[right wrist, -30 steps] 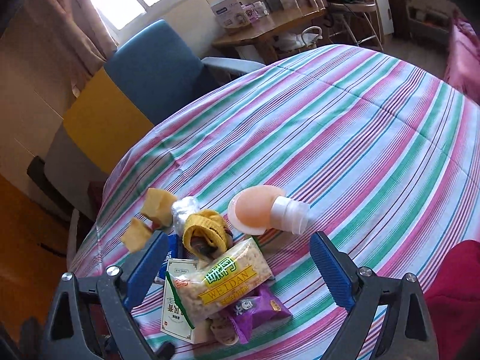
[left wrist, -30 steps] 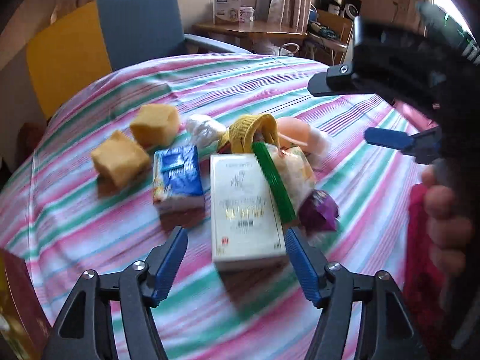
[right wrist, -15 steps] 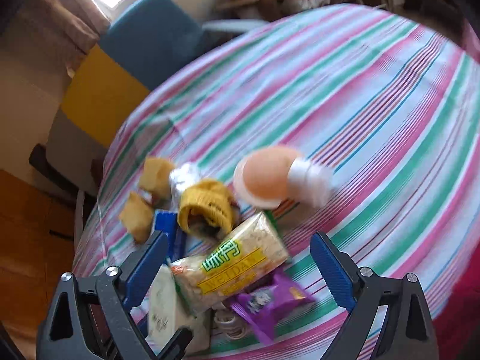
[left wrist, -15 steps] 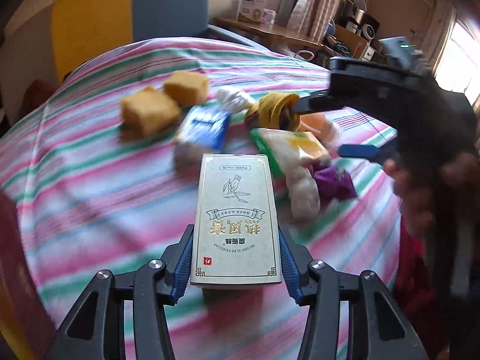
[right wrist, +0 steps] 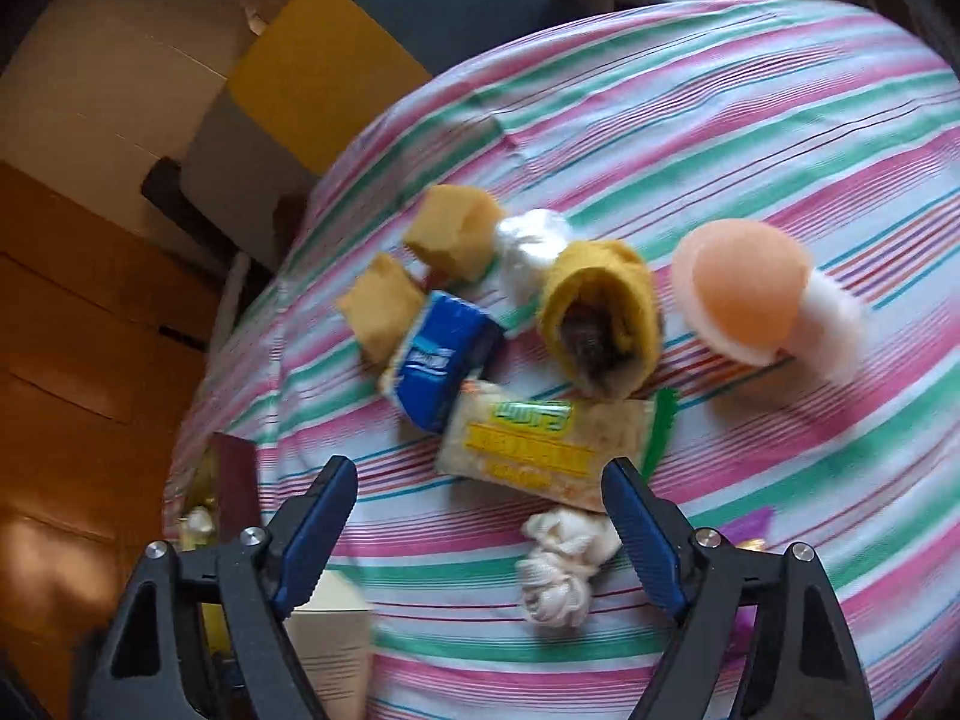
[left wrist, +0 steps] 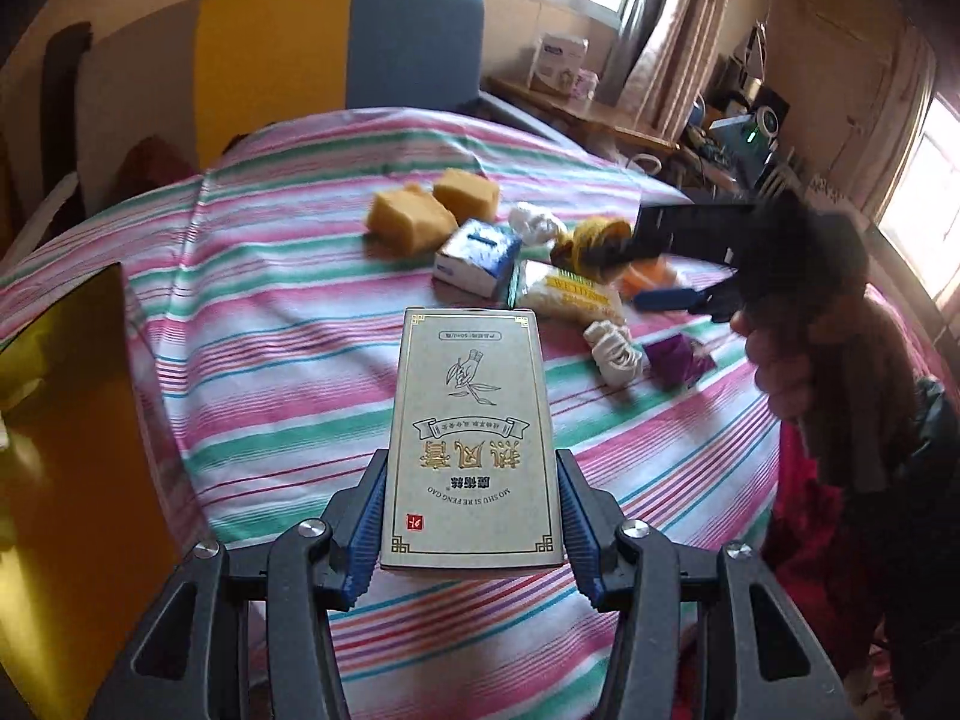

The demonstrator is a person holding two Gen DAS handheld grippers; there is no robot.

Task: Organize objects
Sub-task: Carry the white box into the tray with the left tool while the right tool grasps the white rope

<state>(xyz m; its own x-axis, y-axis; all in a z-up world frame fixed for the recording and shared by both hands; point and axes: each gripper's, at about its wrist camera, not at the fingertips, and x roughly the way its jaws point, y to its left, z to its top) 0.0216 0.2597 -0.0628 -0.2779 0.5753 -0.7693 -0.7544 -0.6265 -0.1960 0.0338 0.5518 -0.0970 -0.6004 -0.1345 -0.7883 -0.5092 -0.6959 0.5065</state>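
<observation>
A round surface (left wrist: 288, 276) is covered with a cloth striped in pink, green and white. Behind its far edge a blue and yellow chair (left wrist: 336, 42) is seen, and past that a wooden desk (left wrist: 576, 114) under bright windows with curtains. A shiny gold box (left wrist: 60, 456) stands at the near left edge. The left gripper (left wrist: 471, 516) is clamped on a pale flat box (left wrist: 471, 438), with a blue finger pressed on each long side. The box is lifted off the cloth near the near edge. On it a hand with a twig is drawn, big gold signs are printed, and "MO SHU SI RE FENG GAO" can be read upside down. The other things are piled near the middle of the surface: two yellow sponges (right wrist: 456, 231), a blue tissue pack (right wrist: 441, 360), a clear wrapped ball (right wrist: 531, 240), a rolled yellow sock (right wrist: 600, 312), a peach and white bottle (right wrist: 756, 300), a snack bag (right wrist: 540, 450) with yellow and green print too blurred to read, a white knotted rope (right wrist: 564, 570) and a purple packet (left wrist: 675, 357). The right gripper (right wrist: 480, 492) is held over the pile by a hand (left wrist: 774, 360). Its fingers have just been closing but stand wide apart, touching nothing. The snack bag and the rope lie between them, lower down.
</observation>
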